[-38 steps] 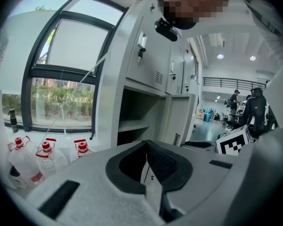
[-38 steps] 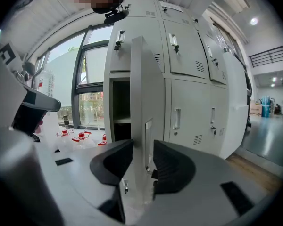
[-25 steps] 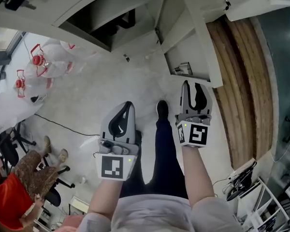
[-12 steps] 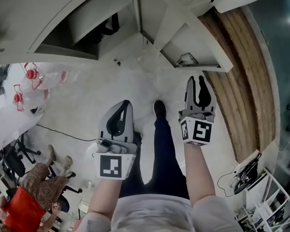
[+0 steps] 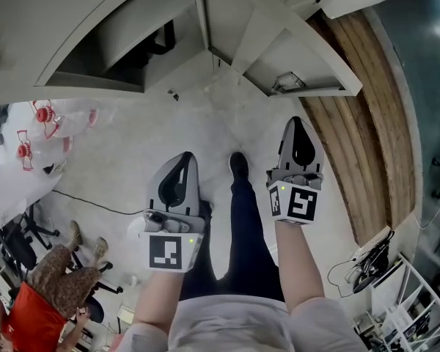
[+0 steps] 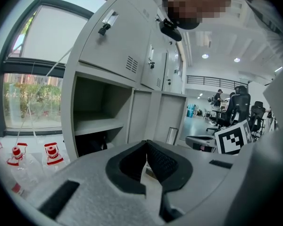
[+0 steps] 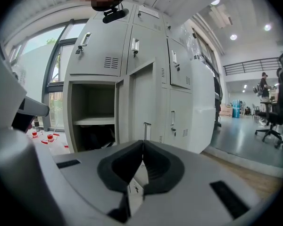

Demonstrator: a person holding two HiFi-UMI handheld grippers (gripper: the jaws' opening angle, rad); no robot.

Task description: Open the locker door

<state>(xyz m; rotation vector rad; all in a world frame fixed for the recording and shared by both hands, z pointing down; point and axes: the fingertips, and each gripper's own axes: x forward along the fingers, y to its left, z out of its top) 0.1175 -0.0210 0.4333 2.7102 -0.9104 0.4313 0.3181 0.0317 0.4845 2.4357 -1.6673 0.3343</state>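
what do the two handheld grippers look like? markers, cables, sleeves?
Left gripper and right gripper: rounded light grey shells, black textured pads. Each carries a cube with black-and-white square markers and a green light. No cables show. Forearms unsleeved; light top, dark trousers.

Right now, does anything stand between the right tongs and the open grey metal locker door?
Nothing visible does. The right tongs, whose jaws have just been closing with nothing between them, face the open grey metal locker door across pale floor.
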